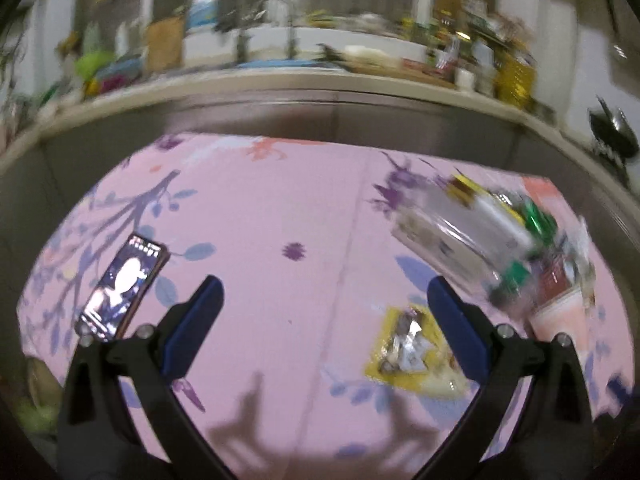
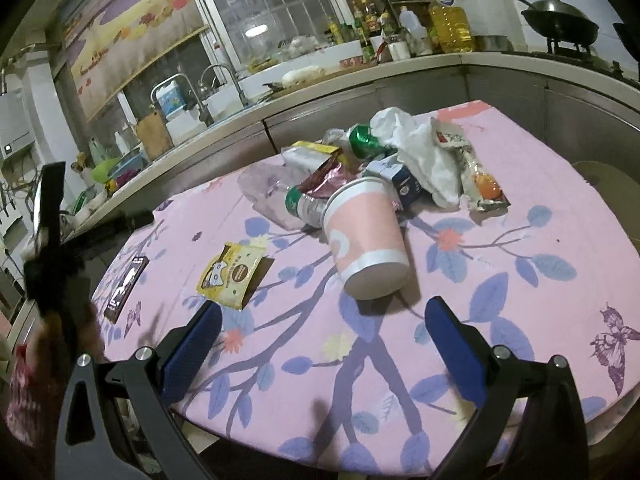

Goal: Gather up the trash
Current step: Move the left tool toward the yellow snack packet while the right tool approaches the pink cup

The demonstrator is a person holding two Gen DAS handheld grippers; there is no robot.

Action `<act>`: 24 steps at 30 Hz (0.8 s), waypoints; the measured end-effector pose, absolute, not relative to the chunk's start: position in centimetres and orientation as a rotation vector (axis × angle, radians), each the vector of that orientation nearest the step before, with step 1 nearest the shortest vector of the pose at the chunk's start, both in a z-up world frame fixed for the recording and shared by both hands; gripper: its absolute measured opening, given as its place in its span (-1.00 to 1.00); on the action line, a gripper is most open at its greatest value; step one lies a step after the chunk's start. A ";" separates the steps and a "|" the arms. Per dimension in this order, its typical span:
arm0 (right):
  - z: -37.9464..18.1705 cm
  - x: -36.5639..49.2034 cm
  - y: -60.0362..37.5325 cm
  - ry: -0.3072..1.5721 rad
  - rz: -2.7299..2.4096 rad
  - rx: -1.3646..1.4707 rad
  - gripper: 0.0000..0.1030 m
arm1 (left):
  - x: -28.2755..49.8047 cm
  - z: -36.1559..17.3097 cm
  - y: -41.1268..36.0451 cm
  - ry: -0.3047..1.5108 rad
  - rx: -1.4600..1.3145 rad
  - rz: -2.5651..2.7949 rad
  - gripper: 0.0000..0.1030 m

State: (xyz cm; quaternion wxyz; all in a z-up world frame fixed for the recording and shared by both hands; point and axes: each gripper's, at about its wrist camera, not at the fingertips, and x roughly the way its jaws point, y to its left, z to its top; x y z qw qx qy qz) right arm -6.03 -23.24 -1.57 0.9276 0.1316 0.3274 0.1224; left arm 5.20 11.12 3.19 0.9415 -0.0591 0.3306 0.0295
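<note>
A pile of trash lies on the pink flowered table (image 2: 500, 280): a pink and white paper cup (image 2: 366, 240) on its side, a clear plastic bottle (image 2: 304, 204), a crumpled white bag (image 2: 416, 144), a snack wrapper (image 2: 476, 172) and a green can (image 2: 362, 140). A yellow packet (image 2: 234, 272) lies apart, left of the pile. My right gripper (image 2: 324, 320) hovers open just in front of the cup. My left gripper (image 1: 326, 296) is open above the table; the yellow packet (image 1: 412, 348) lies beside its right finger, and the blurred pile (image 1: 500, 240) is further right.
A phone (image 1: 120, 288) with a lit screen lies at the table's left, also visible as the phone (image 2: 126, 288) in the right wrist view. Behind the table runs a cluttered kitchen counter (image 2: 280, 100) with a sink, bottles and a wok (image 2: 560, 20). The other gripper's handle (image 2: 52, 240) shows at far left.
</note>
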 end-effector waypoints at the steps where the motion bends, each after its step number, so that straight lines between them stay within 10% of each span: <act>1: -1.8 -5.9 -23.2 0.690 0.252 0.270 0.89 | 5.7 2.8 11.2 0.689 -0.117 0.058 0.91; 24: -2.0 -5.0 -24.1 0.719 0.217 0.303 0.89 | 7.8 -5.5 5.4 0.988 -0.197 -0.356 0.91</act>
